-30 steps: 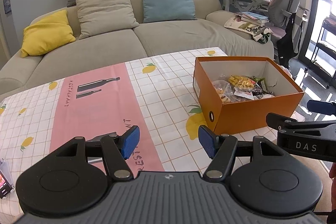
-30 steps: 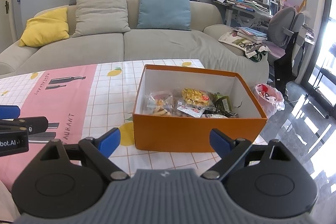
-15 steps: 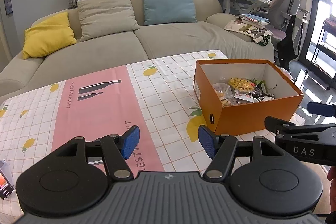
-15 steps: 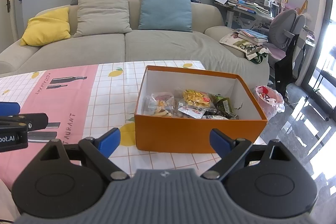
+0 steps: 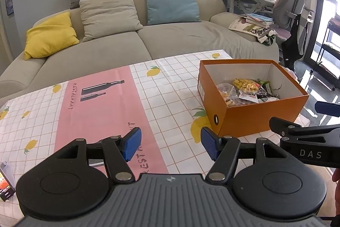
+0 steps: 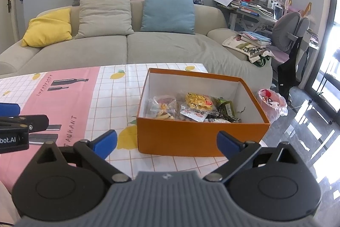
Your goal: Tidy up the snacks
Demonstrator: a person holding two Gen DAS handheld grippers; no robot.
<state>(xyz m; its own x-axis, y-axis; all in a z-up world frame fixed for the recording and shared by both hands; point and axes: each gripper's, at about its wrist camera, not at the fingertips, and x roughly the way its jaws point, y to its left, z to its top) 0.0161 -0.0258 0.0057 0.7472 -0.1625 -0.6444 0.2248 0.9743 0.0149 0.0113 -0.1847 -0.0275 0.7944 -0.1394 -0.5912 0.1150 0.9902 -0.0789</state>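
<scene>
An orange cardboard box (image 6: 180,137) (image 5: 255,118) sits on the table's right end with several snack packets (image 6: 195,107) (image 5: 246,90) inside. Among them are a yellow bag (image 6: 198,100), a clear bag of biscuits (image 6: 162,105) and a dark green packet (image 6: 227,109). My right gripper (image 6: 166,140) hovers just in front of the box; its jaws are opening and nothing is between them. My left gripper (image 5: 171,144) stands open and empty over the tablecloth, left of the box. The right gripper's side (image 5: 306,142) shows at the left view's right edge.
The table wears a lemon-print cloth (image 5: 161,86) with a pink stripe (image 5: 95,107). Behind it is a beige sofa (image 5: 127,44) with cushions. A small dark packet (image 5: 5,182) lies at the table's near left. A bin with a plastic bag (image 6: 272,103) stands right of the table.
The right gripper's jaws have spread slightly wider. Both views have tipped a little, so the box sits slightly lower in each picture. The box and snacks have not moved.
</scene>
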